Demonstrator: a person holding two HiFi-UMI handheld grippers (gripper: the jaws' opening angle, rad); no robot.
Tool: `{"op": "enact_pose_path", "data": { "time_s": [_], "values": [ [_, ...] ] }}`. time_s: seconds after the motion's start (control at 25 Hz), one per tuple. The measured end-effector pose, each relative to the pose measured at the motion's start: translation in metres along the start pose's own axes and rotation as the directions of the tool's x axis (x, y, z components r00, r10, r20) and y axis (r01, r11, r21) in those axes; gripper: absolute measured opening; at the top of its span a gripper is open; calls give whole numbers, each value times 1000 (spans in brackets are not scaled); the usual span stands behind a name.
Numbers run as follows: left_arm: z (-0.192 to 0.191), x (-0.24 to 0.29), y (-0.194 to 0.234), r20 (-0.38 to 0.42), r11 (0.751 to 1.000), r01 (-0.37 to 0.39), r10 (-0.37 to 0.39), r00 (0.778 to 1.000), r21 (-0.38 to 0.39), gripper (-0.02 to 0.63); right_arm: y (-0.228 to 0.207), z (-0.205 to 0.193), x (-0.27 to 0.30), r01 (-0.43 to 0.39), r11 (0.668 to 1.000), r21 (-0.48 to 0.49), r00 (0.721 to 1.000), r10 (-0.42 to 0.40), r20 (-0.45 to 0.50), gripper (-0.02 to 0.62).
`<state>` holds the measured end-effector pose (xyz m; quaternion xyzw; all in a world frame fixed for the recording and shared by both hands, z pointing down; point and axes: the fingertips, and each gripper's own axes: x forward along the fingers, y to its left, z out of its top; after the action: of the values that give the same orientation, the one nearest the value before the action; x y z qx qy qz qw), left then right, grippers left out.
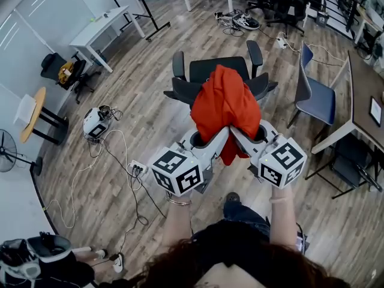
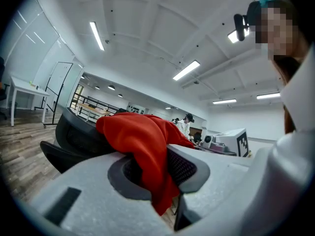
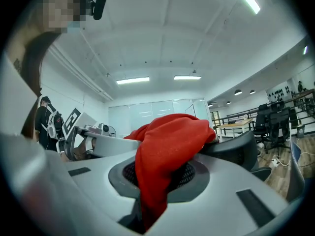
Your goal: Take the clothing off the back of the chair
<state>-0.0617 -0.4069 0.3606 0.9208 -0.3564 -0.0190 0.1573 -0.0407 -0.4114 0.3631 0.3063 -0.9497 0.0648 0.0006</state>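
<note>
On the left, the left hand-held gripper (image 1: 222,135) is clamped on a fold of the red clothing (image 1: 225,104). In the left gripper view the cloth runs between its two pads and a tail hangs out below. The bite looks narrow, just an edge of fabric, so I'd judge a sharp tug could drag it out through the pads. On the floor to the left of the person lies a power strip (image 1: 137,168) with loose cables (image 1: 129,200). A backward step while pulling could catch on them.

In the middle, the clothing sits bunched in a hump over the top edge of the back of the black chair (image 1: 207,71), with its near side drawn toward the person. Most of it looks to rest on the chair, so the removal seems barely begun. If the cloth is pulled level rather than lifted, it may snag on that top edge or on the armrests (image 1: 255,53). The chair might also swivel or follow the pull; I can't see its base to say.

On the right, the right hand-held gripper (image 1: 238,134) is closed on the cloth too, just beside the left one, their tips nearly meeting. With both holds so close together, the far side of the garment hangs unsupported. Once it clears the backrest it could drop and trail on the floor, or drag one grip loose.
</note>
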Motion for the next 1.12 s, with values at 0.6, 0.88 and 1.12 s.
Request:
{"op": "enact_pose_path", "data": {
  "time_s": [0.6, 0.88, 1.12],
  "values": [
    [29, -35, -53, 43, 997, 37, -40, 998, 65, 89, 46, 39, -35, 5, 999, -42, 995, -1, 100, 58],
    [24, -61, -72, 55, 996, 45, -49, 997, 74, 89, 75, 38, -49, 11, 998, -55, 994, -6, 105, 60],
    [24, -86, -90, 67, 994, 52, -58, 996, 96, 89, 103, 41, -61, 16, 998, -68, 992, -8, 123, 60]
  ]
}}
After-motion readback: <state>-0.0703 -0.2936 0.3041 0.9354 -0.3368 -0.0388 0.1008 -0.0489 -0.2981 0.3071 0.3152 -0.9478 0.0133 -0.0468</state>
